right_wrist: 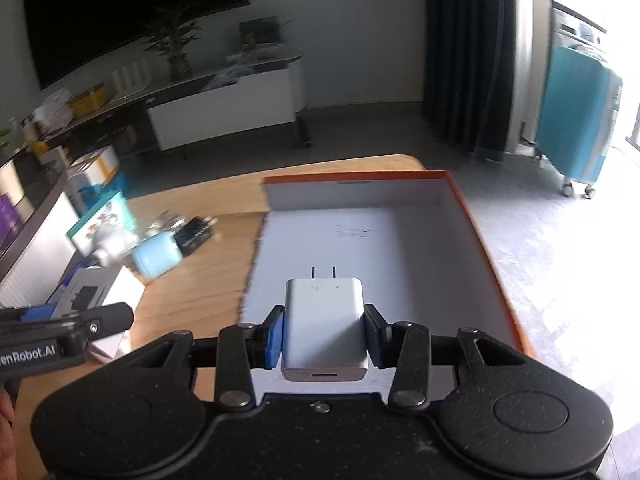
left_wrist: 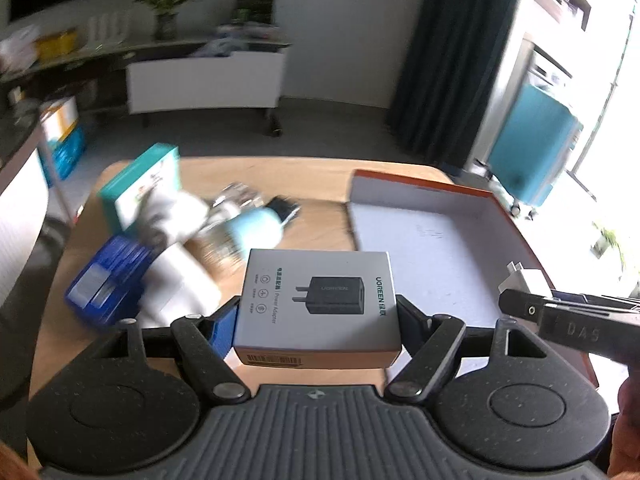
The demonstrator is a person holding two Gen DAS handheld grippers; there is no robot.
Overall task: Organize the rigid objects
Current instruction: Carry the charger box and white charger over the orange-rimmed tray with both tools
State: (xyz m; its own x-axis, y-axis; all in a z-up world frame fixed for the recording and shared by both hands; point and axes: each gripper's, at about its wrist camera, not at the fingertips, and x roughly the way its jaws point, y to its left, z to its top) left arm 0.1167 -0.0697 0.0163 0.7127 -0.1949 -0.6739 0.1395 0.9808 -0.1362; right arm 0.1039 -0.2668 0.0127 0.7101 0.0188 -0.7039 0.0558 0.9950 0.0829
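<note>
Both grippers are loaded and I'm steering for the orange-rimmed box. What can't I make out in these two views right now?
- Pile at the table's left, both wrist views: motion blur; items cannot be told apart.
- Box floor under the white charger, right wrist view: hidden by charger and right gripper.
- Table under the grey adapter box, left wrist view: covered by box and left gripper.
- Orange-rimmed box, near edge: cut off.

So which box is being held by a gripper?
The grey box with a black plug pictured on top: the left gripper clamps its sides. The teal box and blue box just lie on the table.
</note>
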